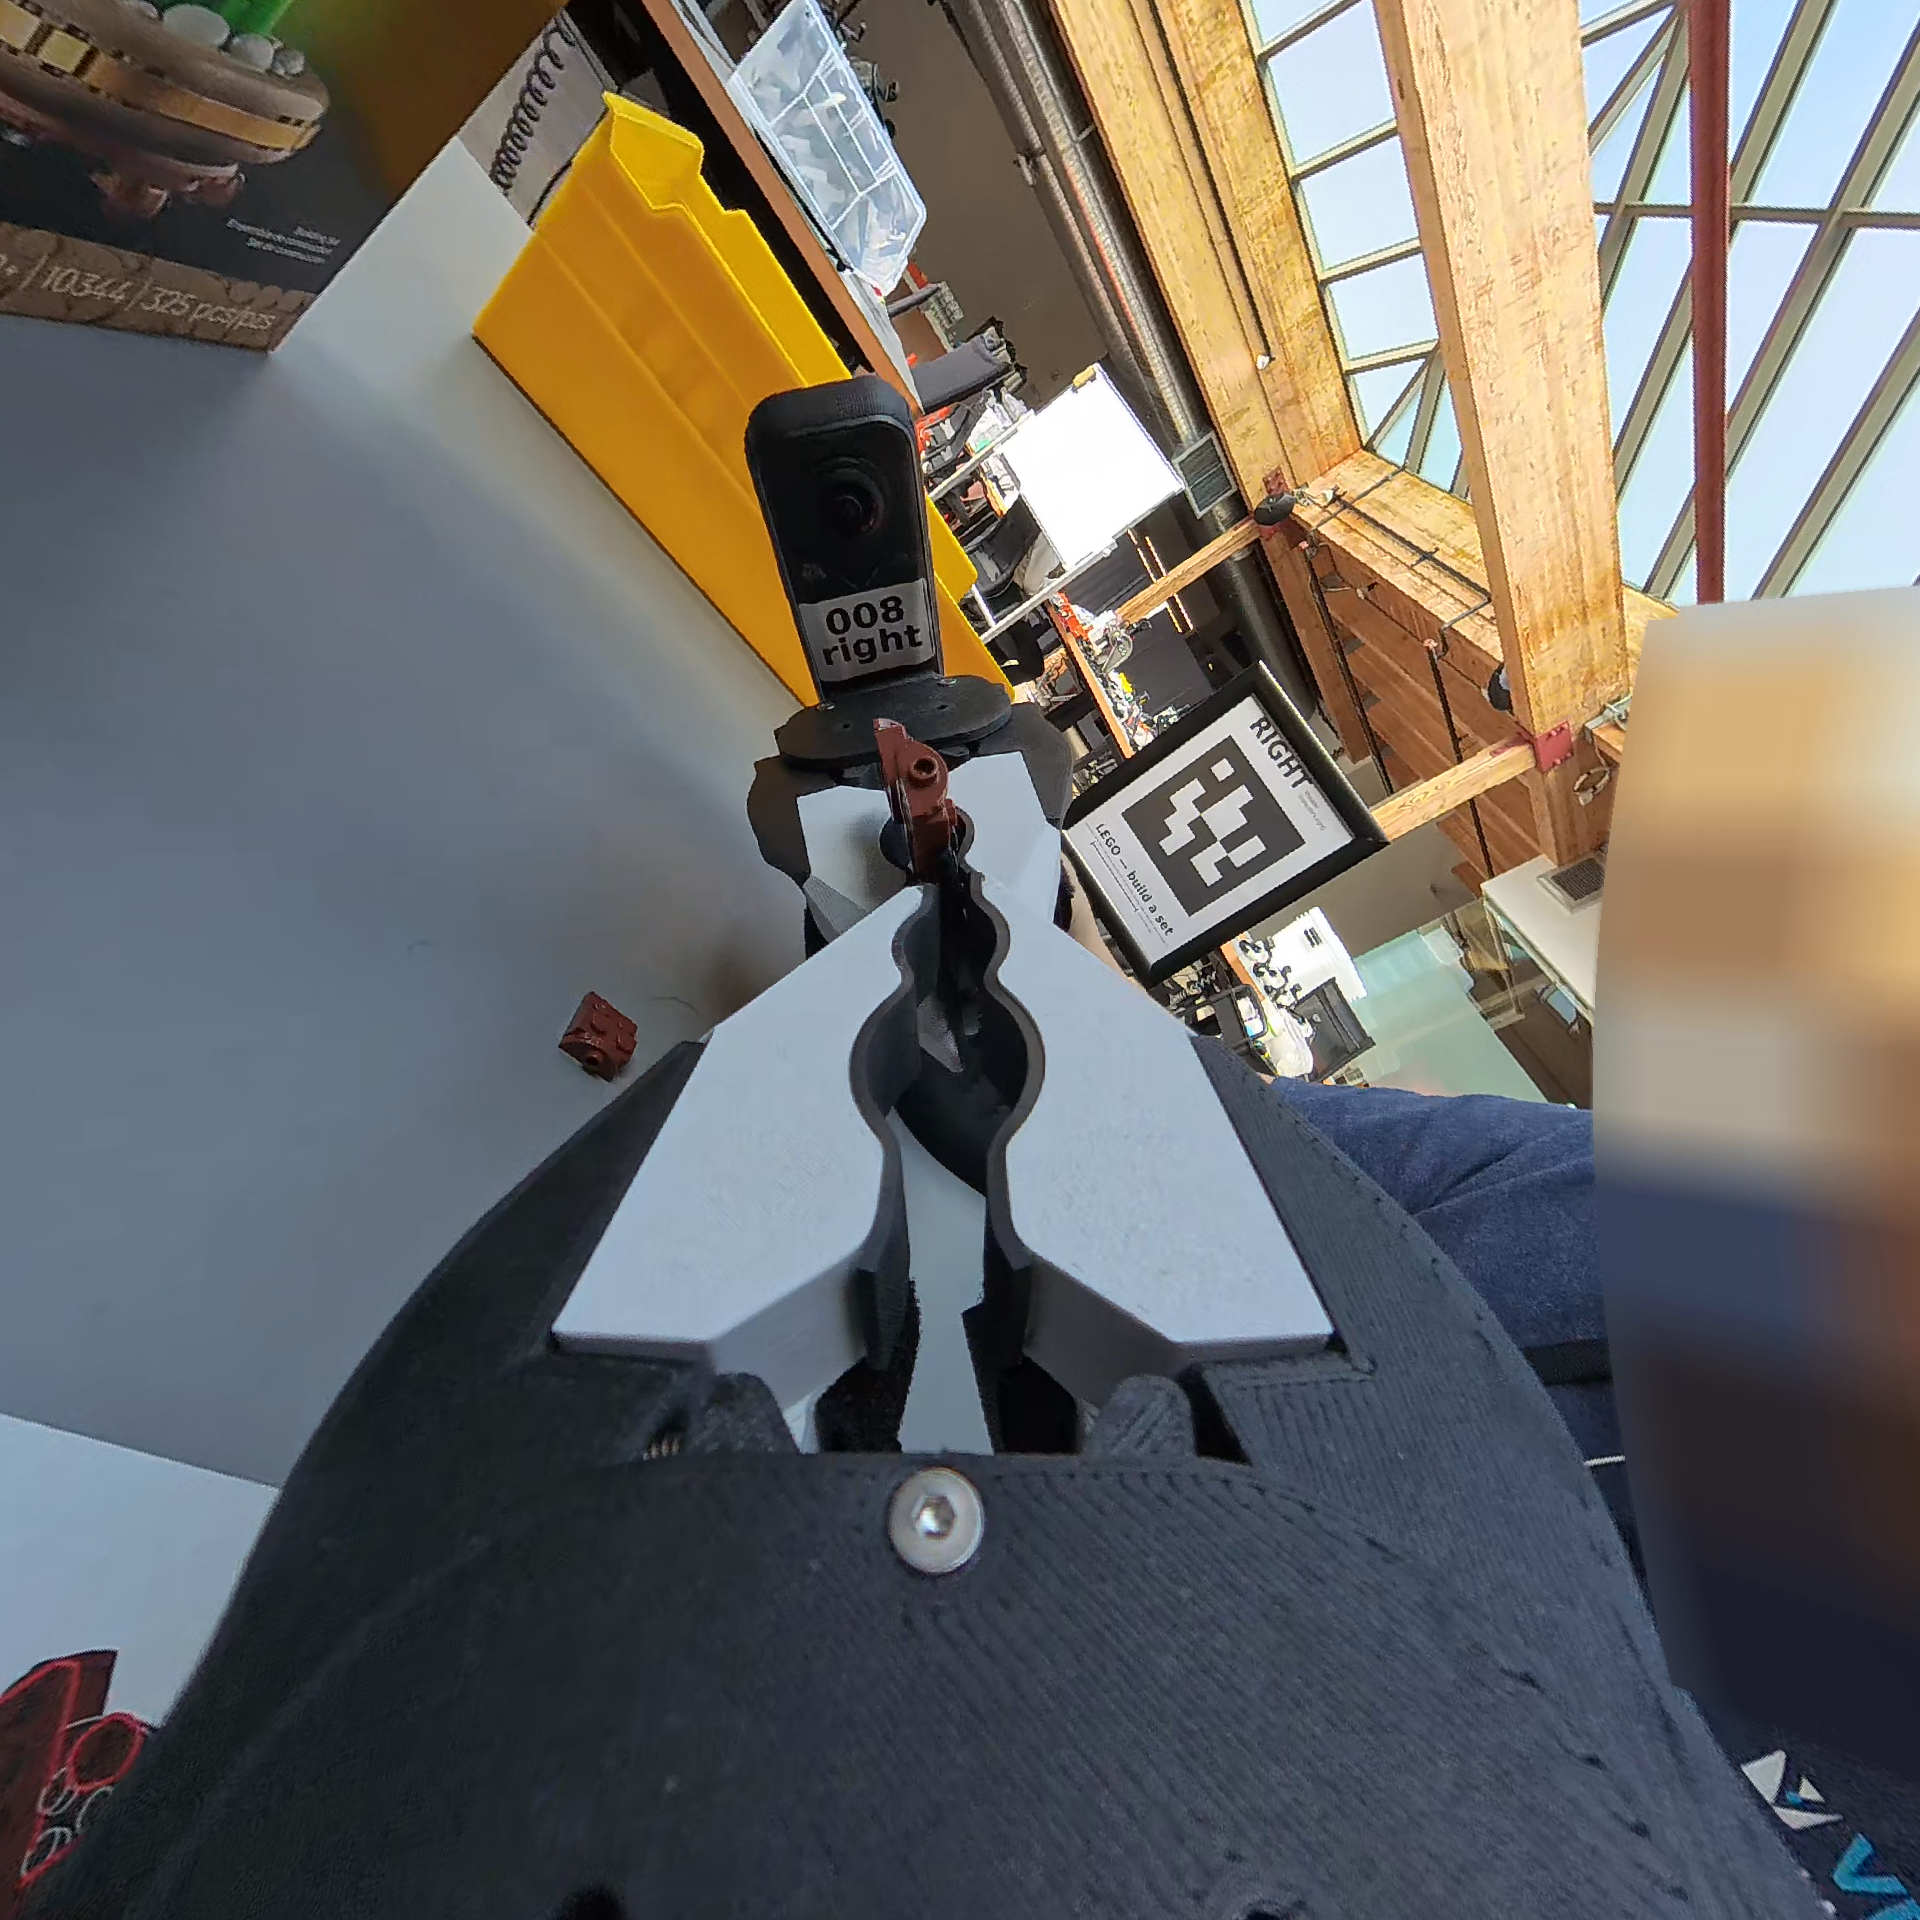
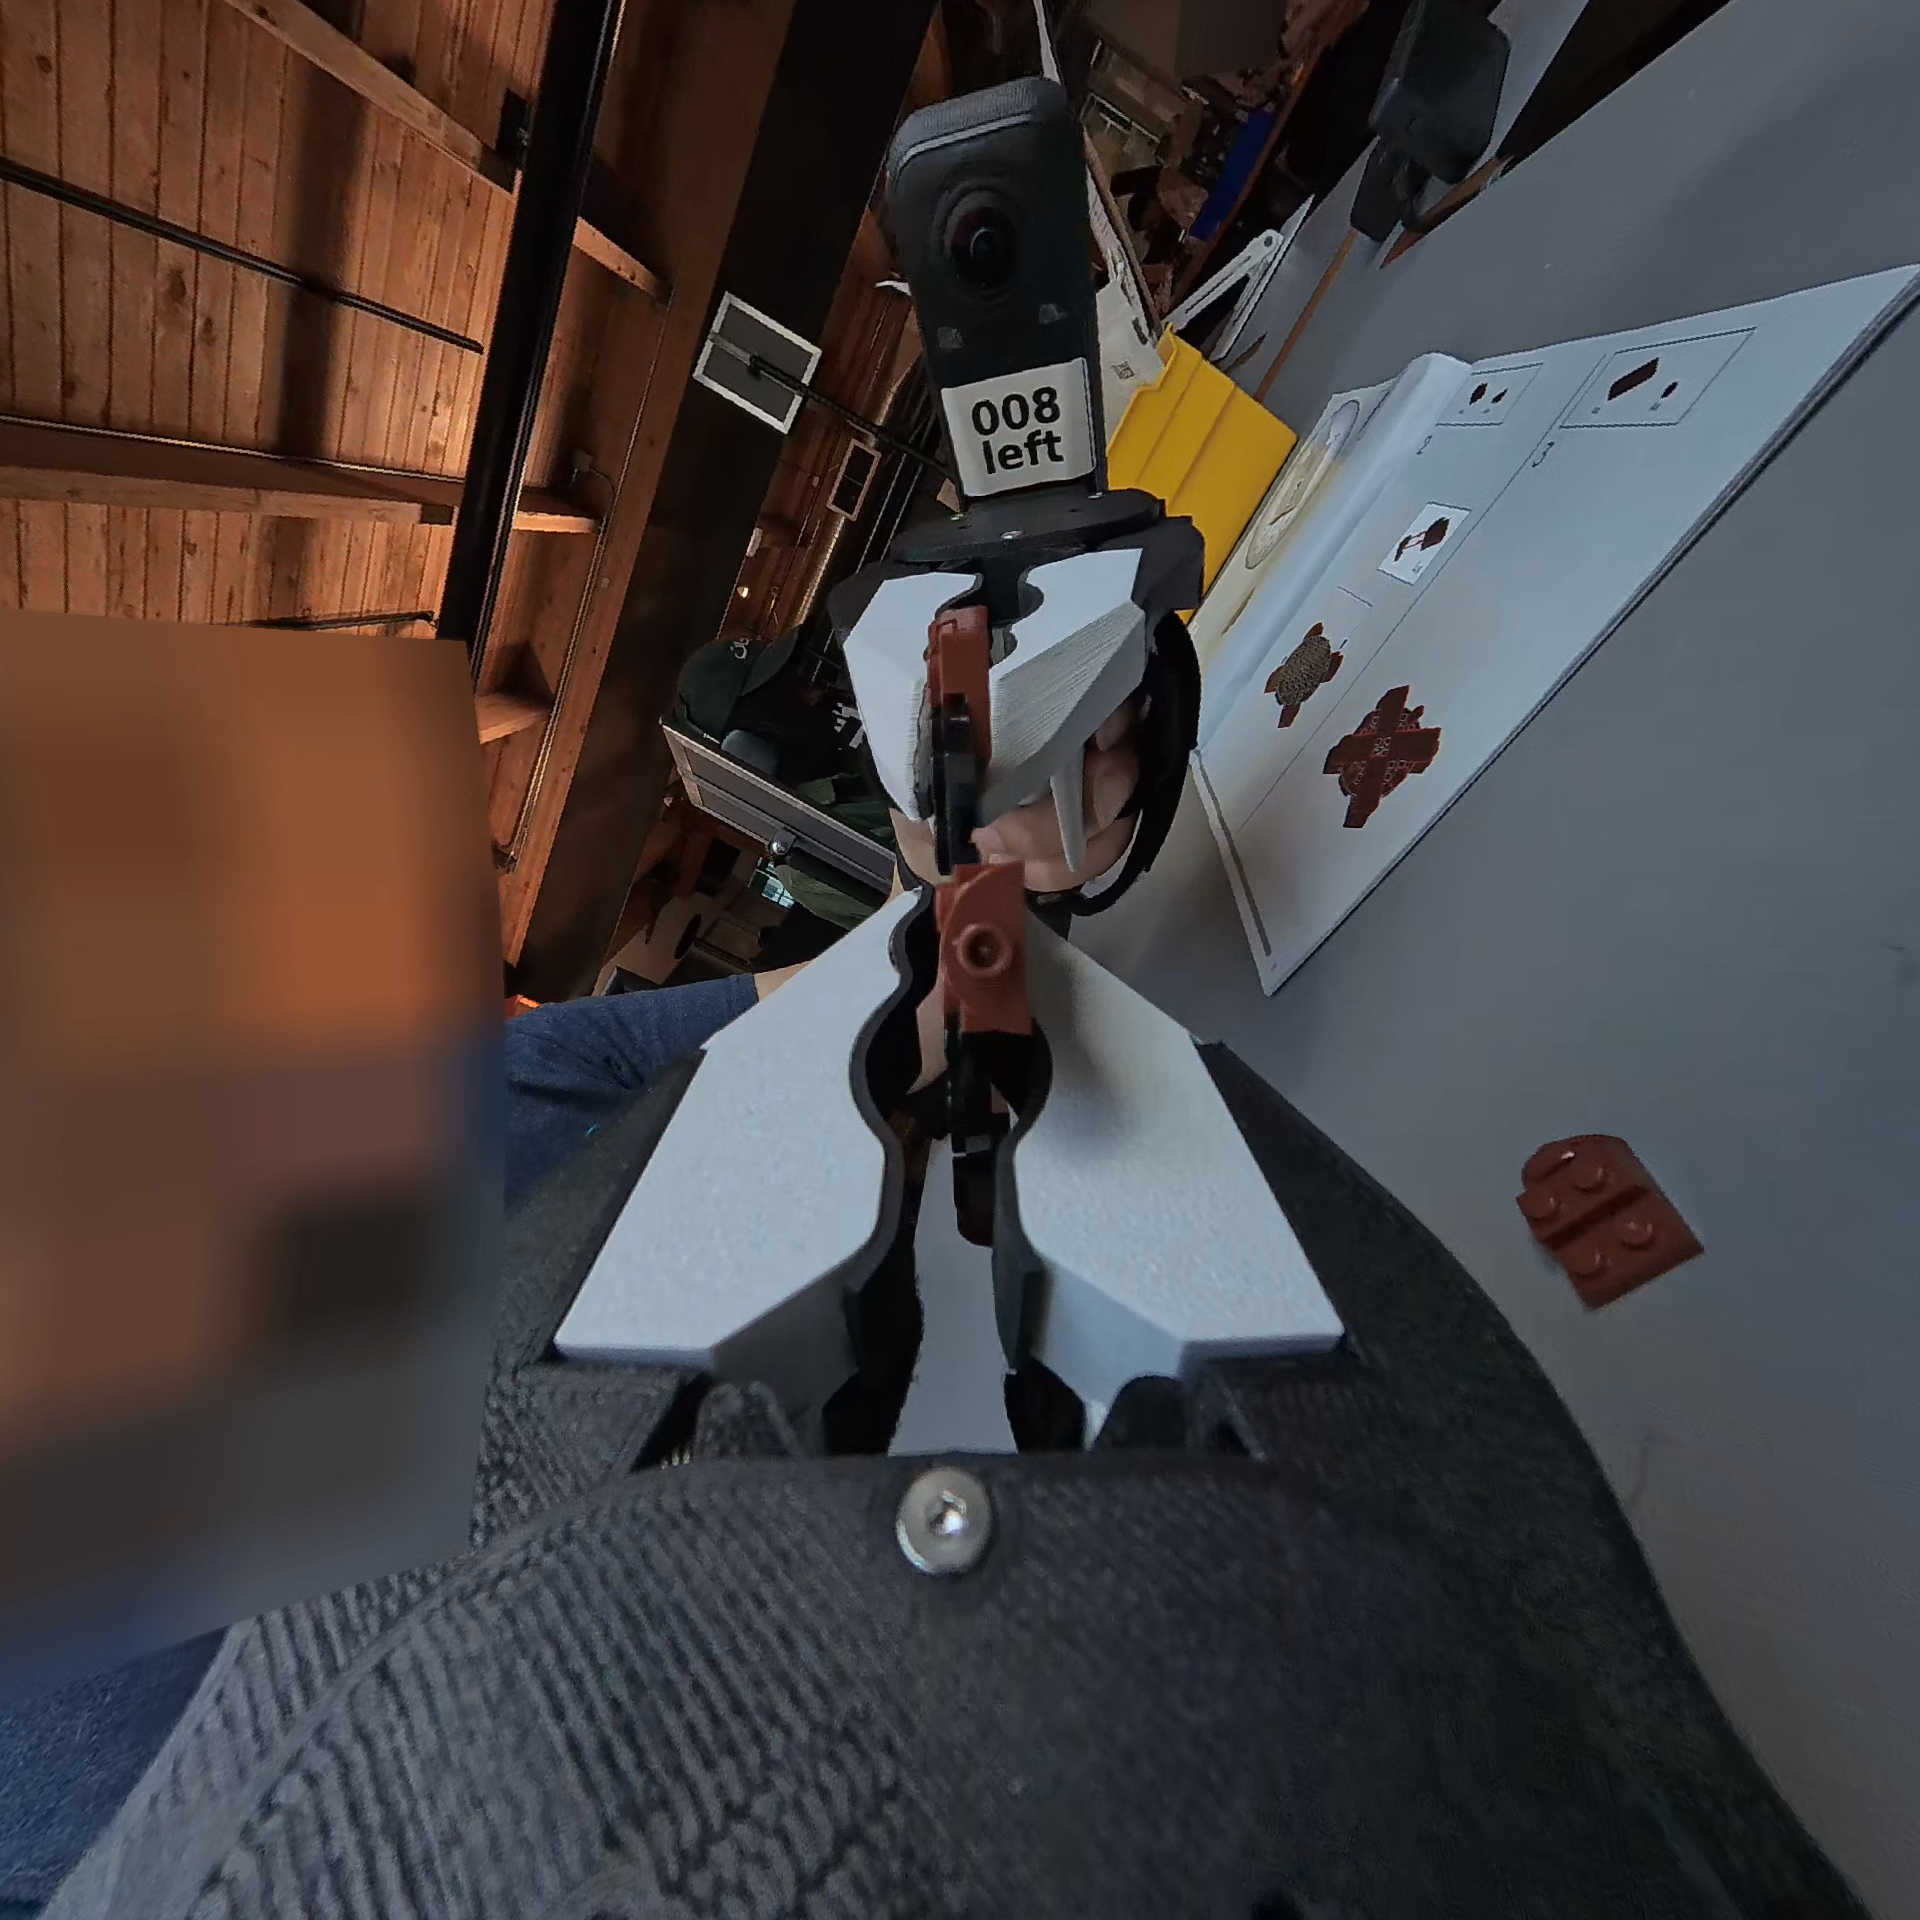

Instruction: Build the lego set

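Observation:
Both grippers are raised off the table and meet tip to tip over a thin black and reddish-brown lego assembly (image 2: 951, 748). My left gripper (image 1: 951, 899) is shut on its black part (image 1: 961, 940). My right gripper (image 2: 971, 914) is shut on a brown piece with a side stud (image 2: 977, 951), which also shows in the left wrist view (image 1: 920, 790). The right gripper (image 1: 925, 826) faces me in the left wrist view, and the left gripper (image 2: 951, 717) faces me in the right wrist view. How the pieces join is hidden between the fingers.
A loose brown brick (image 1: 600, 1029) and a brown rounded plate (image 2: 1605, 1216) lie on the grey table (image 1: 312, 727). An open instruction booklet (image 2: 1558, 623), yellow bins (image 1: 665, 343), the set's box (image 1: 156, 156) and a framed marker sign (image 1: 1216, 821) stand around. A person sits close behind. Less than 4 cm separates the two grippers' tips.

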